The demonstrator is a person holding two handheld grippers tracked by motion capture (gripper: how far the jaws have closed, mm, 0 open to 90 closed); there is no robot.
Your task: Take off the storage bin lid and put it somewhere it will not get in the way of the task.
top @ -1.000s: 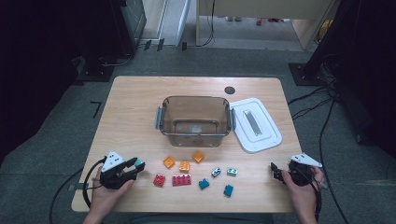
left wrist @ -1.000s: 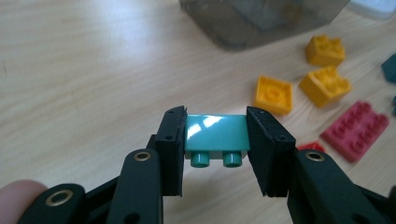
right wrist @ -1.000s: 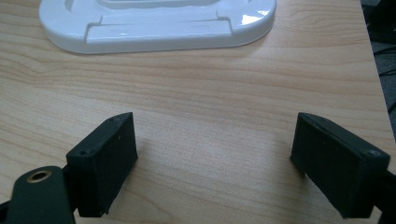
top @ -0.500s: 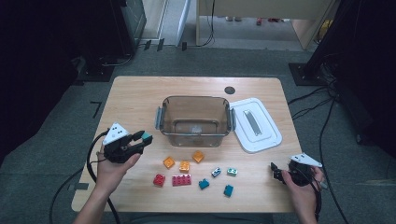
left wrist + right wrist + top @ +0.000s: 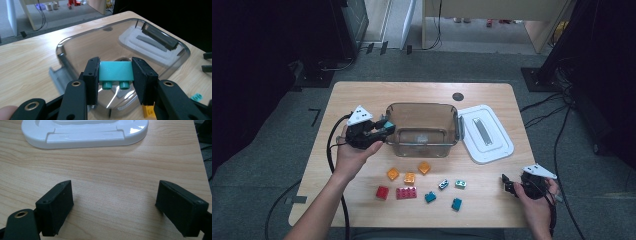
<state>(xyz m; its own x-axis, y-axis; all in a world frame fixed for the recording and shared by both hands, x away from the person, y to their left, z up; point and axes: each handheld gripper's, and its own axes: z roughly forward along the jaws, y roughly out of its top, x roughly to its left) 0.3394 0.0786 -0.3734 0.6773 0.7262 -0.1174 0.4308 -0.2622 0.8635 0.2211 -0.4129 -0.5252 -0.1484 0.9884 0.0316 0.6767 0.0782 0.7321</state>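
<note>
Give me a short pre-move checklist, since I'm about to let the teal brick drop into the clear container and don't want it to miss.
1. Grip on the teal brick: ok, the left gripper pads press both its ends, studs pointing down.
2. Brick over the clear container: ok in the left gripper view, where it hangs above the near rim; how far inside, cannot tell.
3. Container open: ok, the white lid lies on the table to its right.
4. Container floor free: ok, no bricks in it.
5. Right gripper out of the way: ok, open, low over the table's right edge.
6. Loose bricks: ok, the orange brick and the others lie in front of the container.
</note>
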